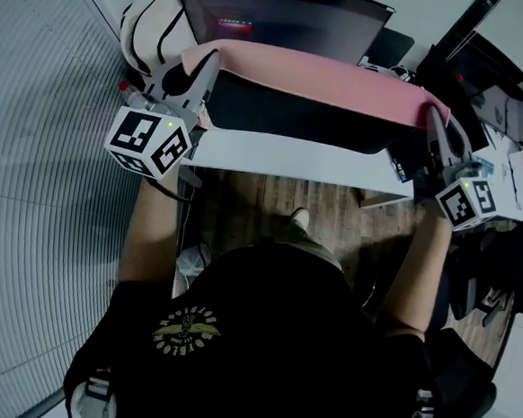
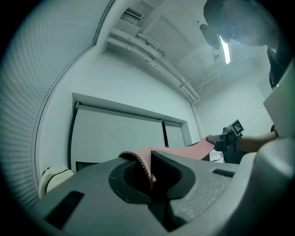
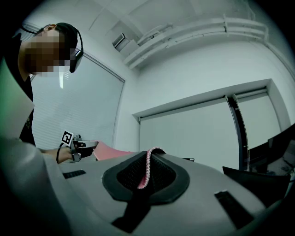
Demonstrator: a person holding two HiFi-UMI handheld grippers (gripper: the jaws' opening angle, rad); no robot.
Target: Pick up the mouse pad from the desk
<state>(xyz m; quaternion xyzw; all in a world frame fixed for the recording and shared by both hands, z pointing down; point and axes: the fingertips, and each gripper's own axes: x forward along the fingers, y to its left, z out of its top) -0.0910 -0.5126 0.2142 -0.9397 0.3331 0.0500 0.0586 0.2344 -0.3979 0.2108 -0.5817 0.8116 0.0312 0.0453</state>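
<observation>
A long pink mouse pad (image 1: 326,78) with a dark underside hangs stretched between my two grippers, lifted off the white desk (image 1: 284,156). My left gripper (image 1: 208,66) is shut on its left end and my right gripper (image 1: 433,120) on its right end. In the left gripper view the pad's stitched edge (image 2: 144,167) sits pinched in the jaws of my left gripper (image 2: 150,169), and the pink sheet runs off to the right gripper (image 2: 228,138). The right gripper view shows the pink edge (image 3: 146,168) clamped in my right gripper (image 3: 145,171), with the left gripper (image 3: 80,146) far off.
A dark monitor (image 1: 286,16) stands at the back of the desk, just behind the pad. A white rounded object with black lines (image 1: 154,28) sits at the back left. A cluttered second desk (image 1: 511,133) lies to the right, and wooden floor (image 1: 271,204) shows below.
</observation>
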